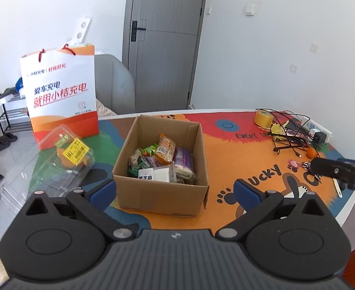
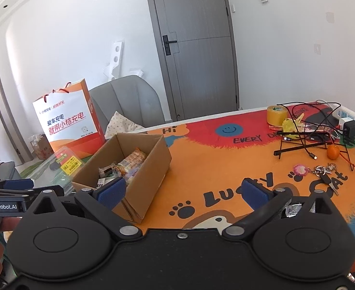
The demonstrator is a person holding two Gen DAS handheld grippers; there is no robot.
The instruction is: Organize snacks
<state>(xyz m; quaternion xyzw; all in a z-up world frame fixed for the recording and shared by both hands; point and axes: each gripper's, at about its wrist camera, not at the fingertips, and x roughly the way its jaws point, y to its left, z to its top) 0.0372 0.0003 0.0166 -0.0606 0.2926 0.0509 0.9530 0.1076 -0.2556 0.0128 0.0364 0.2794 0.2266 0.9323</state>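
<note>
An open cardboard box (image 1: 161, 194) (image 2: 150, 169) stands on the colourful table mat and holds several wrapped snacks (image 1: 164, 160) (image 2: 126, 165). My left gripper (image 1: 175, 192) hovers open just in front of the box, its blue pads (image 1: 103, 192) spread wide with nothing between them. My right gripper (image 2: 183, 189) is also open and empty, held over the orange mat to the right of the box. The right gripper's tip (image 1: 339, 171) shows at the right edge of the left wrist view. The left gripper's body (image 2: 13, 193) shows at the left of the right wrist view.
A clear plastic clamshell (image 1: 63, 162) (image 2: 61, 166) lies left of the box, with an orange-and-white paper bag (image 1: 61, 94) (image 2: 71, 123) behind it. At the far right sit a tape roll (image 1: 263, 117) (image 2: 277, 115), cables, a wire stand, a tangerine (image 2: 333, 151), keys (image 2: 323, 174) and a power strip (image 2: 349, 118).
</note>
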